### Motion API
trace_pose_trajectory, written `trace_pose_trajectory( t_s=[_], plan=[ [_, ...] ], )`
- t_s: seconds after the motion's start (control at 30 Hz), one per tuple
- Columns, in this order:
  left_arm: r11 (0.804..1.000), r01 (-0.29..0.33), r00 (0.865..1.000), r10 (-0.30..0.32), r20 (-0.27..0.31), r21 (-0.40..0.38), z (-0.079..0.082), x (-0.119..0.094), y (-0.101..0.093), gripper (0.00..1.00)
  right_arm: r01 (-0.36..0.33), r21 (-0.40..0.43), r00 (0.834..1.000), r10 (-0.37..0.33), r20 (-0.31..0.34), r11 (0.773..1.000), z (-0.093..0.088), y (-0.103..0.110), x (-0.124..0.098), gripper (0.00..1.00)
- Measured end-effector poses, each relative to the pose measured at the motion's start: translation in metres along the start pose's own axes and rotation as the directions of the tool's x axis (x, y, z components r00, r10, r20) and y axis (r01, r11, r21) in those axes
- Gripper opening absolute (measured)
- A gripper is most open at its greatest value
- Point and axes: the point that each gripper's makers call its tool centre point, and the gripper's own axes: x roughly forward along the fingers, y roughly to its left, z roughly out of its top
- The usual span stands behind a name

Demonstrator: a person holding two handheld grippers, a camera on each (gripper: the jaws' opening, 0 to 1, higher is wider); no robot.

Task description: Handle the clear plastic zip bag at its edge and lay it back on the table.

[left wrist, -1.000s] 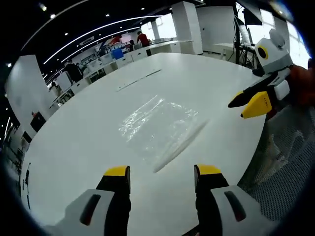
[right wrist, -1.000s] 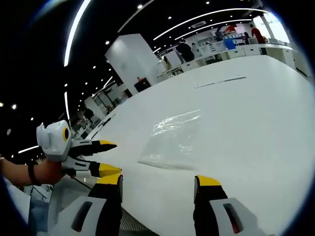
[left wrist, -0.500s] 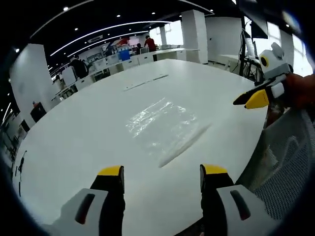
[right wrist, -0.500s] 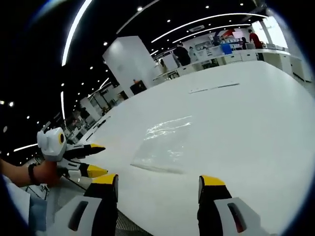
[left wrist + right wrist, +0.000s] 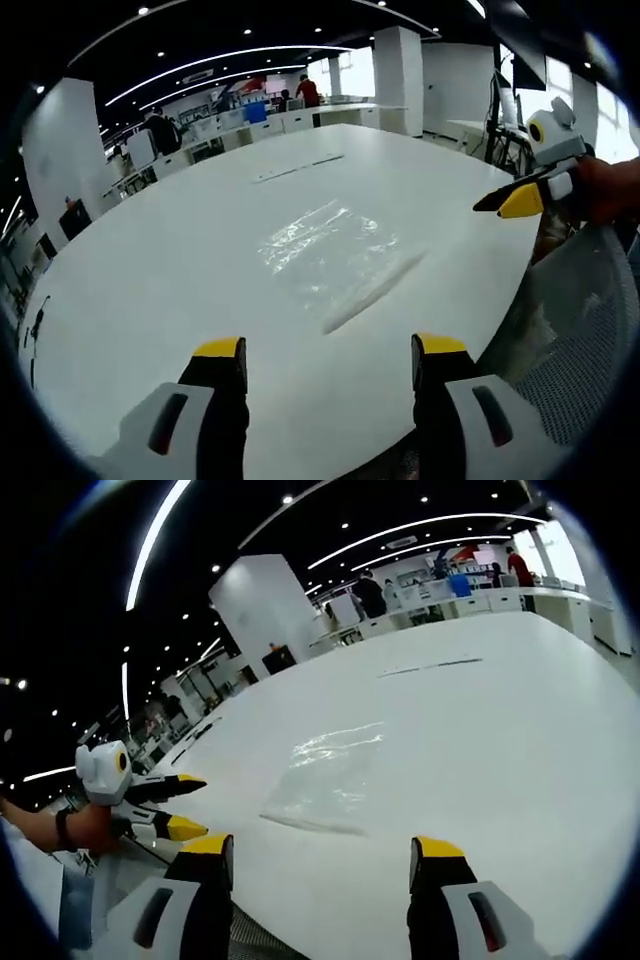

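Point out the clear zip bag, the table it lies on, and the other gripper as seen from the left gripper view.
clear zip bag [image 5: 335, 255], left gripper view, middle of the film.
table [image 5: 150, 260], left gripper view, bare white top.
right gripper [image 5: 510, 199], left gripper view, between its yellow-tipped jaws.

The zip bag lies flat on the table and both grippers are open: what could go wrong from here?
The bag is clear and flat on the white table, so a jaw may slide over its edge without catching it. The left gripper and right gripper are both held back from it, so a hasty pinch could push it away.
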Motion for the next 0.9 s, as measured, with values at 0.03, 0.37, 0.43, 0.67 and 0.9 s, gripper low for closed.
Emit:
trace_pose_trajectory(
  t_s=[0.03, 0.37, 0.43, 0.67, 0.9],
  plan=[
    [1.000, 0.003, 1.000, -0.003, 0.000, 0.001, 0.000, -0.001, 0.000, 0.66, 0.006, -0.001, 1.000, -0.006, 0.002, 1.000, 0.001, 0.001, -0.004, 0.72],
    [0.998, 0.006, 1.000, -0.005, -0.017, 0.056, -0.004, -0.008, 0.003, 0.66, 0.013, -0.006, 1.000, -0.013, 0.013, 1.000, 0.002, 0.000, -0.004, 0.75],
    [0.995, 0.003, 0.999, 0.001, -0.037, 0.098, -0.009, -0.010, 0.005, 0.66, 0.013, -0.016, 1.000, -0.013, 0.016, 1.000, 0.002, -0.001, -0.004, 0.76],
    [0.991, -0.027, 0.999, 0.031, -0.031, 0.128, -0.009, -0.009, 0.010, 0.62, 0.025, -0.077, 1.000, -0.024, 0.017, 0.997, 0.004, 0.005, -0.006, 0.75],
    [0.992, -0.023, 0.999, 0.027, -0.036, 0.123, -0.013, -0.007, 0.014, 0.61, 0.036, -0.080, 0.999, -0.034, 0.034, 0.996, 0.007, 0.002, -0.004, 0.75]
  ],
)
